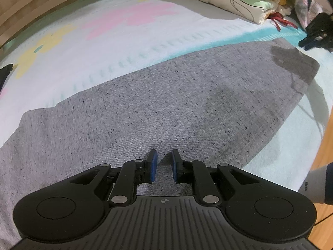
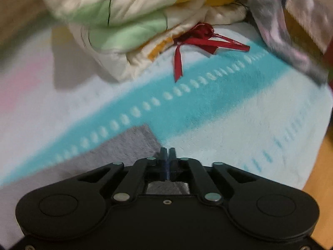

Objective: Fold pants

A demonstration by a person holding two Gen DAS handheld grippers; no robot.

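Left wrist view: my left fingers (image 1: 164, 160) parted above grey pants (image 1: 158, 104) on pastel bedspread (image 1: 104, 41); right fingers (image 2: 167, 153) pinched together, bare, folded quilt (image 2: 116, 20) beyond

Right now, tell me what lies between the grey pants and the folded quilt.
Only bare towel with its teal stripe separates pants and quilt, seen from the right wrist.

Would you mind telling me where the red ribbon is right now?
In the right wrist view the red ribbon lies on the towel blanket, above centre, against the folded quilt.

Black left tool (image 1: 164, 162), blue pads (image 1: 153, 167), silver rivets.
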